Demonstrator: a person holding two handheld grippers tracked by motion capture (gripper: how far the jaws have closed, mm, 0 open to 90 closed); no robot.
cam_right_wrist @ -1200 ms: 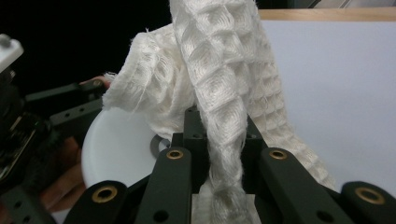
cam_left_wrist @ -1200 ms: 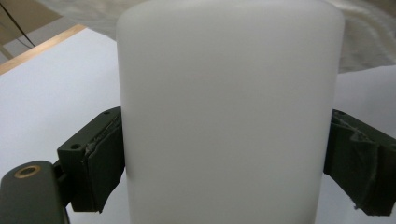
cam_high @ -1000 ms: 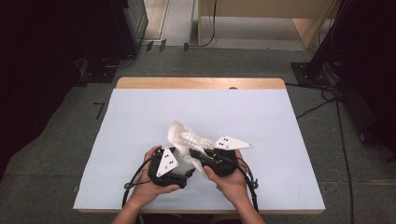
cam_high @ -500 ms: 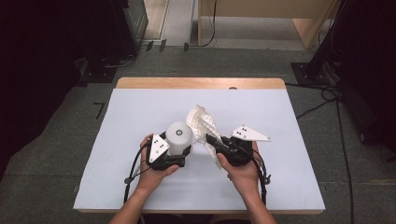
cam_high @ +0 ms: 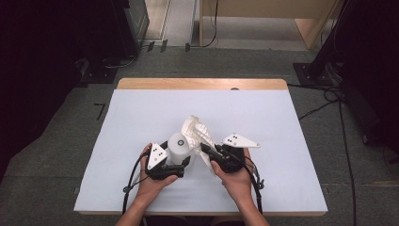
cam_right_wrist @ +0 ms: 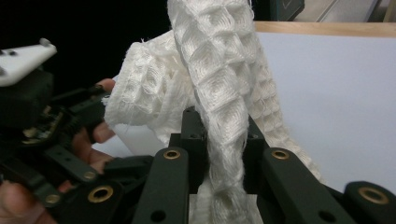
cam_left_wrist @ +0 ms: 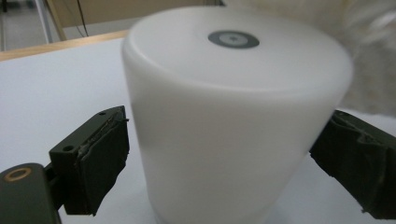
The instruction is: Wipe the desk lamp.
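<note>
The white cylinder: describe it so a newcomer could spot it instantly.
Start at the pale sheet covering the table, then look to its near middle where two hands meet. The white cylinder stands upright between the jaws of the left gripper. Unlike the crumpled waffle-weave cloth beside it, pinched by the right gripper, it is smooth, with a small grey disc on top.

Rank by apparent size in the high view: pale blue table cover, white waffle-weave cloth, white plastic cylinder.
1. Pale blue table cover, by far.
2. White waffle-weave cloth.
3. White plastic cylinder. Close to the cloth; grippers partly hide both, so 2 and 3 are unsure.
</note>
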